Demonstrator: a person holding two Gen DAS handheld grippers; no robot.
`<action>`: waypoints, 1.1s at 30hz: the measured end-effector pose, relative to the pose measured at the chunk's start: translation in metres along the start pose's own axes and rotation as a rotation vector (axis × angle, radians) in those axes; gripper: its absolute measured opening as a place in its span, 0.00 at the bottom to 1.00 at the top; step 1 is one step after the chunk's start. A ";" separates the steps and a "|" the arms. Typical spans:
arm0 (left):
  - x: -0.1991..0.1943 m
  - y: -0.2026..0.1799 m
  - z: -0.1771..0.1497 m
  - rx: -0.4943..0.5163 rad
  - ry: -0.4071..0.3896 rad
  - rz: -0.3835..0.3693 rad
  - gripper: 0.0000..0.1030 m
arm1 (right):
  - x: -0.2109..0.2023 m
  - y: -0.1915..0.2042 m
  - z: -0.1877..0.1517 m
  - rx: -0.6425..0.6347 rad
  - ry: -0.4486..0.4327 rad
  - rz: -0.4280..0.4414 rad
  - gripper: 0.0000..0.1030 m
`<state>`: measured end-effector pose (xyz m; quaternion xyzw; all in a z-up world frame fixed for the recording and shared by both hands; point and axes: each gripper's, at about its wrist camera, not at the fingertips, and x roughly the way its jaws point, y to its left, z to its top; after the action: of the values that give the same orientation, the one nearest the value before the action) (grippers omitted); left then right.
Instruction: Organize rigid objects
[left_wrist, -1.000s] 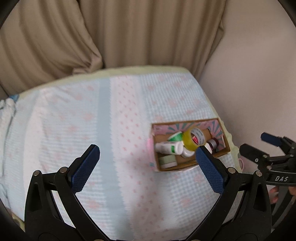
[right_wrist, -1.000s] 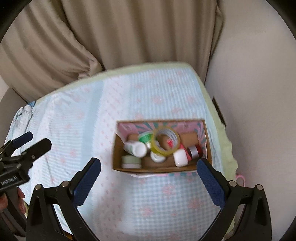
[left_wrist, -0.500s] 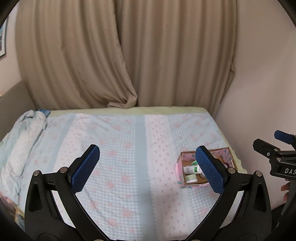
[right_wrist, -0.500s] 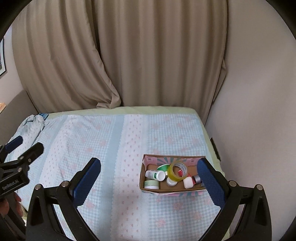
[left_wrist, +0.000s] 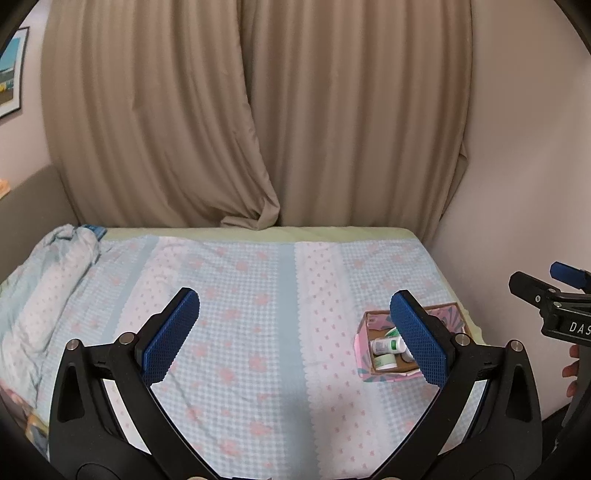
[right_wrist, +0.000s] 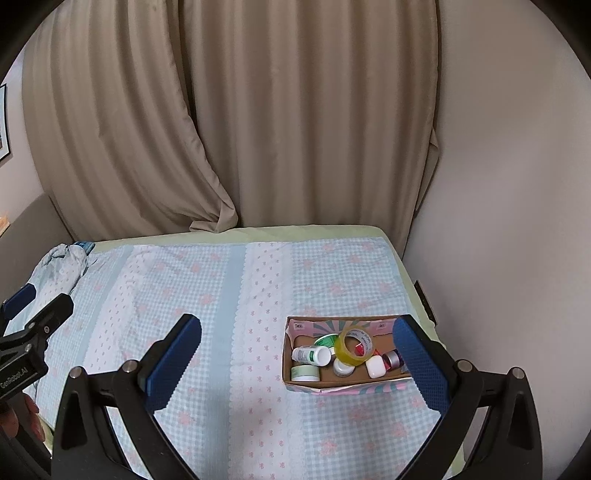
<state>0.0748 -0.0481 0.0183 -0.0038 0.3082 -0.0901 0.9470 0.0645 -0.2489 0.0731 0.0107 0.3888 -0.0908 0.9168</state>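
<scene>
A small cardboard box (right_wrist: 295, 384) with pink patterned sides sits on the bed near its right edge. Inside lie a white bottle with a green label (right_wrist: 311, 355), a yellow tape ring (right_wrist: 354, 346), a pale green jar (right_wrist: 304, 373), a white cap (right_wrist: 376, 367) and other small containers. In the left wrist view the same box (left_wrist: 364, 360) is partly hidden behind the right finger. My left gripper (left_wrist: 295, 334) is open and empty, well above the bed. My right gripper (right_wrist: 297, 360) is open and empty too, held back from the box.
The bed carries a blue and pink checked sheet (right_wrist: 229, 295) with a bunched blanket (left_wrist: 48, 277) at its left end. Beige curtains (right_wrist: 258, 129) hang behind, and a plain wall (right_wrist: 498, 221) runs close along the right side.
Both grippers have pulled up and back from the box, which now looks smaller and farther off. More curtain and wall are in view. Both stay open and empty.
</scene>
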 end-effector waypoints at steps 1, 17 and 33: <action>0.000 0.000 0.000 0.000 0.000 0.001 1.00 | -0.002 0.000 0.000 0.001 -0.001 -0.001 1.00; -0.004 0.000 -0.001 -0.005 -0.010 0.002 1.00 | -0.003 0.003 -0.001 -0.007 -0.002 -0.002 1.00; -0.005 0.006 0.000 -0.016 -0.013 -0.005 1.00 | 0.000 0.004 0.001 0.001 -0.007 0.001 1.00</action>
<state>0.0722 -0.0410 0.0211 -0.0128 0.3028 -0.0898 0.9487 0.0660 -0.2447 0.0741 0.0110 0.3855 -0.0904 0.9182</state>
